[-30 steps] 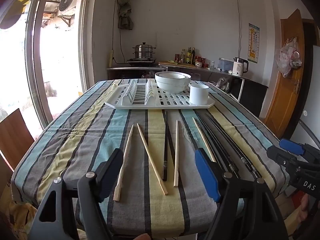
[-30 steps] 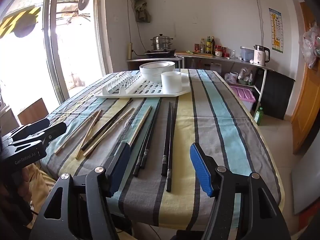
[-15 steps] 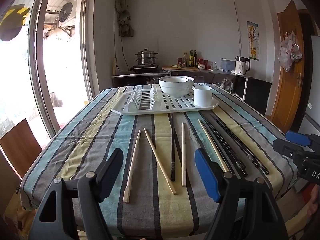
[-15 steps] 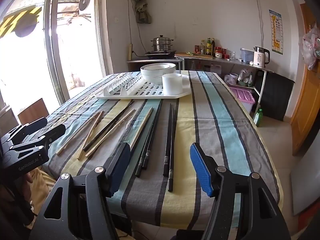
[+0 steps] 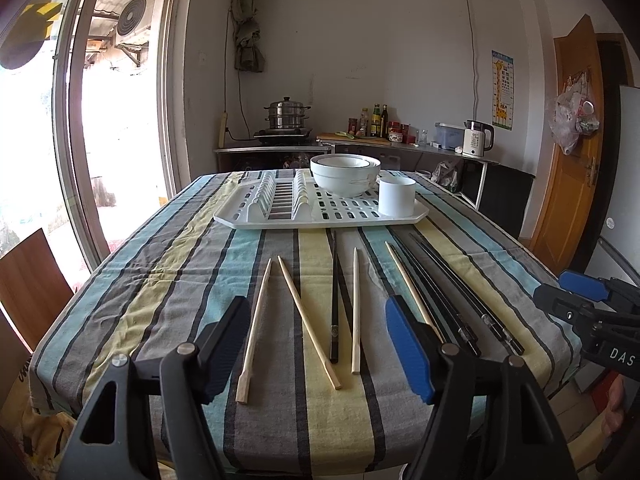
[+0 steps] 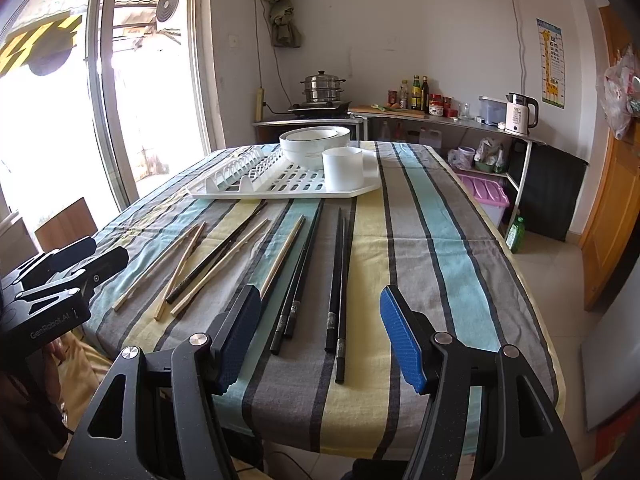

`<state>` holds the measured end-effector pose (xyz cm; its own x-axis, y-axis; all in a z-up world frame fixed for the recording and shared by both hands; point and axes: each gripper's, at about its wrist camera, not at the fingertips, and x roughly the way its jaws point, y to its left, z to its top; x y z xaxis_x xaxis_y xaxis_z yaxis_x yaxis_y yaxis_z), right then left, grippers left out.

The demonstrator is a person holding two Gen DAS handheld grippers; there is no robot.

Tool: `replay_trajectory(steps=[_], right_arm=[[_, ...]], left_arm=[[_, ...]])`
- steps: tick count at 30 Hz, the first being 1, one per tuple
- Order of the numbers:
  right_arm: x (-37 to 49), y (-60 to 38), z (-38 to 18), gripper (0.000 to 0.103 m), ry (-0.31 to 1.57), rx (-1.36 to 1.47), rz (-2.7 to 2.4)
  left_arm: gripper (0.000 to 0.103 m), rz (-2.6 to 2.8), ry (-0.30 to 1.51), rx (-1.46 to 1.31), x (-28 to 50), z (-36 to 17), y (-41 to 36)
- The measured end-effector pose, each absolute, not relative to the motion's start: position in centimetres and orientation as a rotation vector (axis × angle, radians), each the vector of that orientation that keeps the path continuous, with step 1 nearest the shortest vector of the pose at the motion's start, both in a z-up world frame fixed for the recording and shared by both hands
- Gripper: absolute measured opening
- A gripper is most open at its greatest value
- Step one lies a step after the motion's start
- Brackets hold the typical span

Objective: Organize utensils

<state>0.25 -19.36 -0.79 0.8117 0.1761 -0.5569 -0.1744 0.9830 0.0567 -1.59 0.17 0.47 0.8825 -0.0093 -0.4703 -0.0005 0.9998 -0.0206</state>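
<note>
**Both grippers held wide above the near table edge, chopsticks lying loose**

You are facing a table [image 5: 132,280] covered in a striped cloth of blue, yellow and grey. Towards its far end sits a white drying rack [image 5: 320,210], with stacked white bowls [image 5: 345,174] resting on it and a white cup [image 5: 397,197] on its right corner, just beside the bowls.

Between the rack and you, the chopsticks lie flat on the cloth, all running roughly lengthwise. The wooden chopsticks [image 5: 308,314] are spread on the left part, two of them angled into a narrow V, with a lone black chopstick [image 5: 334,300] lying among them. The black chopsticks [image 6: 338,276] are grouped to the right in two pairs, each pair's sticks lying close together.

Your left gripper [image 5: 316,344] hovers over the near ends of the wooden sticks, its jaws spread apart with nothing between them. Your right gripper [image 6: 316,336] hangs over the near ends of the black pairs, likewise released and empty. Neither touches a chopstick.
</note>
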Motion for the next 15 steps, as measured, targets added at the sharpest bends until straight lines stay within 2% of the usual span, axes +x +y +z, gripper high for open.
replay_trajectory(steps=[15], right_arm=[[0.16,-19.41,-0.75,0.063,0.588,0.003,0.186]], left_arm=[[0.070,0.012,0.473,-0.008,-1.94,0.72,-0.19]])
